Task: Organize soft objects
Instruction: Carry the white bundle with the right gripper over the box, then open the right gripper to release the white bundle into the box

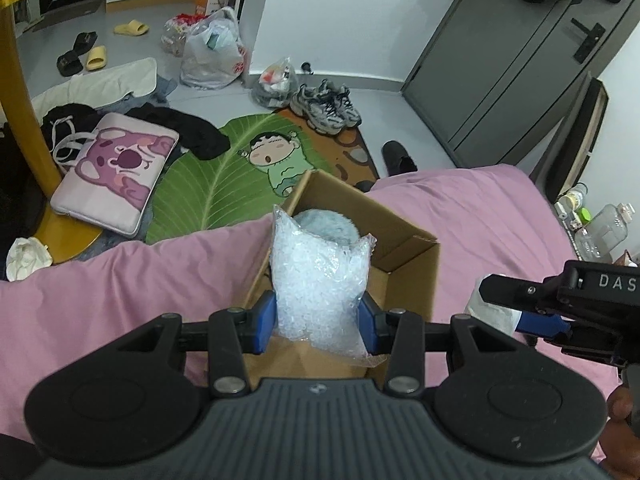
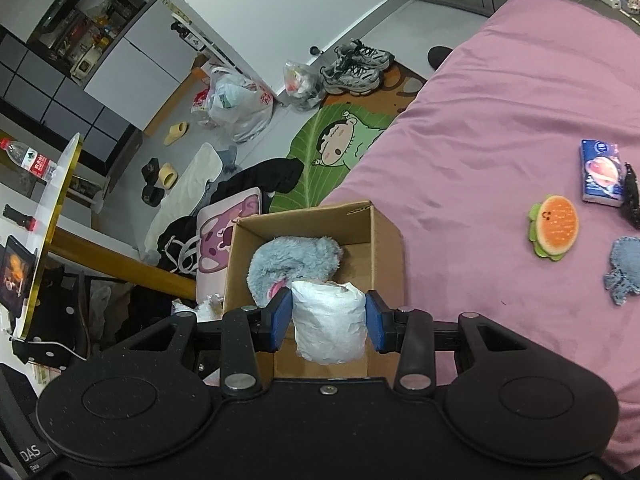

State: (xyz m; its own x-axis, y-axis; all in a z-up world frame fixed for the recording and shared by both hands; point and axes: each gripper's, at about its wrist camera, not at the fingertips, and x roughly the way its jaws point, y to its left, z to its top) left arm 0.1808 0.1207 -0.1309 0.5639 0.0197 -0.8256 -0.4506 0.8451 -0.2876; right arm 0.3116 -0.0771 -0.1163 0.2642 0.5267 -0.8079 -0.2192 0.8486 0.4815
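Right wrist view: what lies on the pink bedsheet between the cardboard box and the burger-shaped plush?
Nothing: in the right wrist view only bare pink bedsheet lies between the open brown cardboard box and the orange burger-shaped plush.

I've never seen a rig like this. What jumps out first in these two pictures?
An open cardboard box sits at the edge of a pink bed, with a fluffy grey-blue plush already inside. Each gripper squeezes something soft over it: the left gripper holds a bag of clear pellets, the right gripper a white wrapped roll. Further right on the bed lies a burger toy.
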